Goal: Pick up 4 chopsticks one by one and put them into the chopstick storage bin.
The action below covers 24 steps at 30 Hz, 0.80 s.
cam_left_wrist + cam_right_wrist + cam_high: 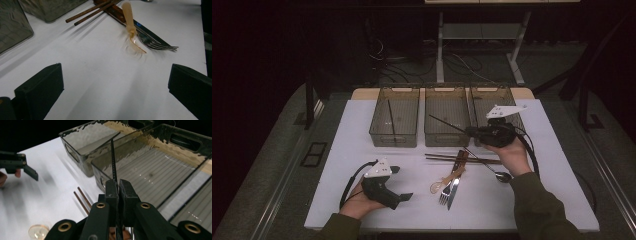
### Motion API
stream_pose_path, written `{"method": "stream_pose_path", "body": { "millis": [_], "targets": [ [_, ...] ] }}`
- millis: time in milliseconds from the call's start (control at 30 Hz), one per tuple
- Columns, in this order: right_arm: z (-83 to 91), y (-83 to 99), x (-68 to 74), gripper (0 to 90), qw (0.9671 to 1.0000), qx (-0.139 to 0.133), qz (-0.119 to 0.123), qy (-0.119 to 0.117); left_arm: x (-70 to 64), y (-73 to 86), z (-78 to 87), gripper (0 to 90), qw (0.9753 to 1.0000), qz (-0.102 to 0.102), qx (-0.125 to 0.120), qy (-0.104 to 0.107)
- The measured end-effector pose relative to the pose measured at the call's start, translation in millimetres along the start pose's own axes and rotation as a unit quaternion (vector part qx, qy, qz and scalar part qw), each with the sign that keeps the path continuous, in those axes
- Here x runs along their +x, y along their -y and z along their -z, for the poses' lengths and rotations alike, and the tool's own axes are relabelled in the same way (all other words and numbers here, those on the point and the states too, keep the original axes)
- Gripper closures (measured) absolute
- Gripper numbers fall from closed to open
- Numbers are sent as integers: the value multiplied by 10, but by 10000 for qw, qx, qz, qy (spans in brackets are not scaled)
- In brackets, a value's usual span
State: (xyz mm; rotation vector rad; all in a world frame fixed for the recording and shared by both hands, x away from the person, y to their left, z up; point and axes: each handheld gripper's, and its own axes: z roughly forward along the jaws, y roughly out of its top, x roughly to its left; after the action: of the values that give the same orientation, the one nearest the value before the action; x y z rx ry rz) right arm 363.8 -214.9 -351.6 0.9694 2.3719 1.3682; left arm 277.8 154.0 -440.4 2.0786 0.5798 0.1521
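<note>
From the high view, the right gripper (472, 131) is up over the table (362, 120), close to three see-through bins. Its fingers are shut tight on a thin black chopstick (447, 124). The stick is long and skinny. It points away from the fingers toward the left, over the middle bin (447, 137). The left bin (394, 140) already has another black stick in it. The right gripper is much nearer to the bins than the left gripper (404, 184), which rests low near the front of the table with its fingers spread apart and holding nothing. Between the two hands lies a small pile: brown chopsticks (442, 157), a knife (454, 186), a fork (445, 196), an orange plastic spoon (443, 183) and a shiny metal spoon (502, 176).

In the left gripper view, the two black fingers are wide apart with bare white table between them. The orange plastic spoon (131, 27) looks smooth and see-through. The fork (157, 45) is shiny.

In the right gripper view, the fingers (111, 190) pinch the black chopstick (113, 157), which sticks straight out ahead over the bin's ribbed floor. I think it must swing left to join the other stick.
</note>
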Motion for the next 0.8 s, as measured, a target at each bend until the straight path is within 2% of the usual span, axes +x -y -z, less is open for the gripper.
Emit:
{"method": "stream_pose_path", "body": {
  "millis": [267, 800],
  "targets": [
    [-175, -223, 33, 860, 10000, 13, -2, -14, 0, 4, 4, 0, 10000, 22, 19, -6],
    [-676, -595, 109, 860, 9998, 179, -22, 85, -6, -1, 16, 0, 10000, 30, -35, 32]
  ]
}}
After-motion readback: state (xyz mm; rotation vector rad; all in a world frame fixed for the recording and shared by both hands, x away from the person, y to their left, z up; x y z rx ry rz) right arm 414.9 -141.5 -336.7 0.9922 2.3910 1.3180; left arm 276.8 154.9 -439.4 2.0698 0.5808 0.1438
